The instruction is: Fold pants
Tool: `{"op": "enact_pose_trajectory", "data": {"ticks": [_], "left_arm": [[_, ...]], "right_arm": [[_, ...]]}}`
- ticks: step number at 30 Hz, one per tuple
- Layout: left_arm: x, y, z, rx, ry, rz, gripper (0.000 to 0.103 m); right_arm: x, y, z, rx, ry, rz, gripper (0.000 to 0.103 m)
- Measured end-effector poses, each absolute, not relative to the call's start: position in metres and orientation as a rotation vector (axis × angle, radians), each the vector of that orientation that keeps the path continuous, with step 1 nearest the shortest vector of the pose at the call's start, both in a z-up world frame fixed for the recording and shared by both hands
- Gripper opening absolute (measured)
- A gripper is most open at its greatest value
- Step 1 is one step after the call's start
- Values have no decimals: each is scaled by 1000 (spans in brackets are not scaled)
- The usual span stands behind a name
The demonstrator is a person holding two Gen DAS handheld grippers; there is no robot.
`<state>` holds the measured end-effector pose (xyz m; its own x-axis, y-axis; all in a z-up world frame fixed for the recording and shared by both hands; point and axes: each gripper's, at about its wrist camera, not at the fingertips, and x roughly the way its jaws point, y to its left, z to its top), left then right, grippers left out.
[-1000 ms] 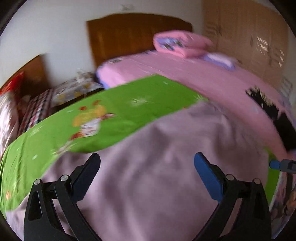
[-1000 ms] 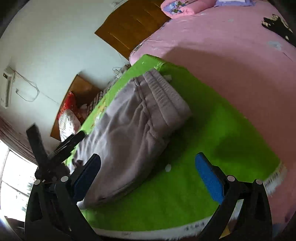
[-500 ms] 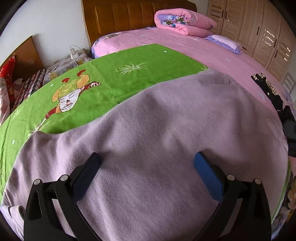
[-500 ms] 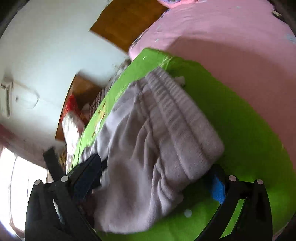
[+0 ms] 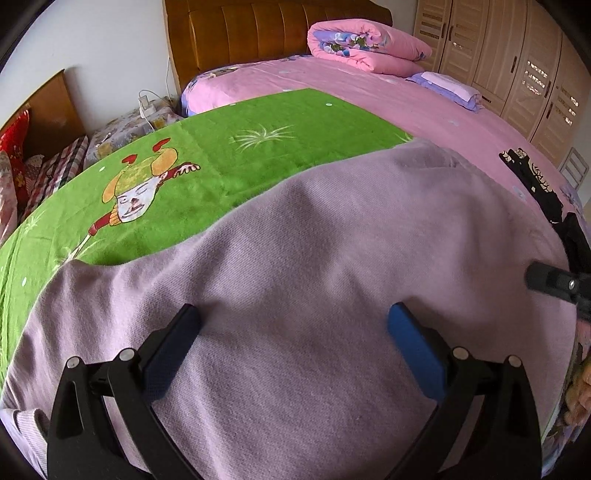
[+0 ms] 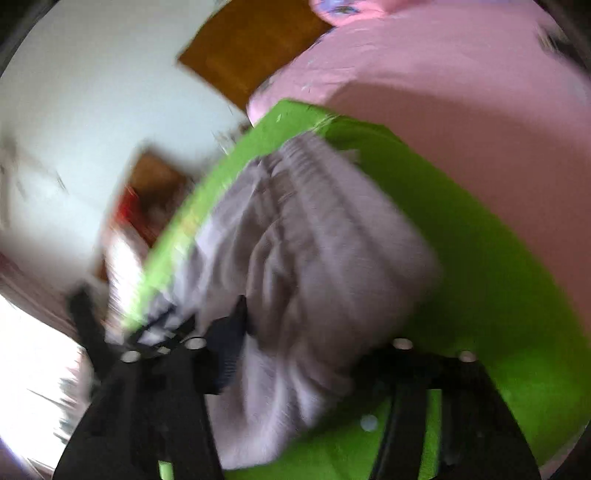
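The lilac pants (image 5: 314, 258) lie spread on a green cartoon blanket (image 5: 221, 155) on the bed. My left gripper (image 5: 295, 332) is open, its jaws wide apart just over the flat pants fabric. In the blurred right wrist view the ribbed waistband end of the pants (image 6: 325, 236) lies bunched between the wide-apart fingers of my right gripper (image 6: 306, 354), the cloth hiding the right fingertip. The right gripper also shows at the left wrist view's right edge (image 5: 554, 284).
The pink bed sheet (image 5: 424, 107) stretches beyond the blanket, with a folded pink quilt (image 5: 362, 44) by the wooden headboard (image 5: 266, 33). A black garment (image 5: 535, 181) lies at the right. Wardrobe doors (image 5: 517, 66) stand behind. A cluttered nightstand (image 5: 125, 125) is at the left.
My right gripper has pushed forward over the waistband end of the pants, which now lies between its fingers. My left gripper has settled low over the pants fabric and holds steady.
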<state>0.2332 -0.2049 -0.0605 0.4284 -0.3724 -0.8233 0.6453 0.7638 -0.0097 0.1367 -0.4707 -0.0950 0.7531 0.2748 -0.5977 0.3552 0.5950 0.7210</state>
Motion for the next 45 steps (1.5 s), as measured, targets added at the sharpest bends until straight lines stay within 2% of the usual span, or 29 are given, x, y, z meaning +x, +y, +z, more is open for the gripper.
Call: {"op": "enact_pose_trajectory", "data": {"ticks": [1,4,7,9,12,14,17,20,22,24,25,30,40,41,44,45], "left_arm": [[233,-205,-60,332,929,-649,102],[234,-203,-59,321,930,-653,101],[238,-172,-37,143,931,-675,96],[238,-117,0,-122,883,-733,98],[235,-28,40,-256,775,-645,101],[231,27,49,-288,752,-516,101],[217,113,45,-397,745,-377,101],[199,177,23,-483,782,-297,101],[187,207,6,-556,813,-280,101],[176,226,-9,-640,835,-317,101],[175,232,-15,-669,850,-338,101],[177,218,-22,-744,926,-541,101],[245,95,-25,-691,1152,-946,101],[252,82,-28,-675,1178,-951,101],[264,56,-40,-568,1249,-896,101],[265,55,-40,-568,1249,-895,101]], "right_arm": [[129,-477,-99,1005,710,-33,38],[121,-476,-99,1025,668,-36,36],[118,-467,-87,998,616,-74,33],[114,-446,-54,842,574,-99,32],[123,-388,7,560,513,-60,31],[134,-327,41,330,489,-18,31],[144,-231,60,51,470,76,29],[149,-121,39,-217,513,246,26],[145,-54,1,-427,576,340,25],[138,-20,-34,-561,630,394,24],[128,-11,-44,-628,576,364,24],[123,-17,-39,-659,514,319,23],[106,-25,-26,-644,415,317,24],[103,-27,-29,-637,424,334,26],[100,-24,-30,-647,424,432,44],[98,-30,-27,-646,408,430,54]]}}
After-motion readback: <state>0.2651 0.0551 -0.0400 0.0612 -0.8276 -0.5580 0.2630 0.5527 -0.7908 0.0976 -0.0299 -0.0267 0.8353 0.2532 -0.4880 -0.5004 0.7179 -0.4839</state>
